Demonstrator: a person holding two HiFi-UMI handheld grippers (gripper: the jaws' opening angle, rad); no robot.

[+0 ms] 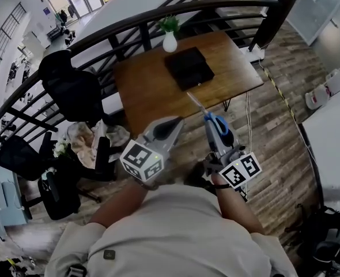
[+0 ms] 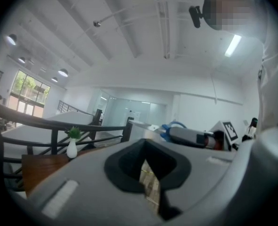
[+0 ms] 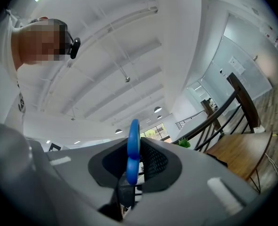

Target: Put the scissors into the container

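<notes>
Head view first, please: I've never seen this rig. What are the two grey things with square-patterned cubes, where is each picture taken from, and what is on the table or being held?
There is no robot here. A person holds a tool in each hand, and each tool is a hand-held gripper with two jaws. The patterned cubes are part of those tools.

The head view comes from a camera on the person's head, looking down over their chest. The other two pictures come from a camera on each gripper, looking along its jaws.

The left hand-held gripper has its jaws close together with nothing between them. The right hand-held gripper is clamped on the blue-handled scissors, whose blades point toward the table.

Ahead is a wooden table. On it are a black box, probably the container, and a white vase with a small plant.
</notes>
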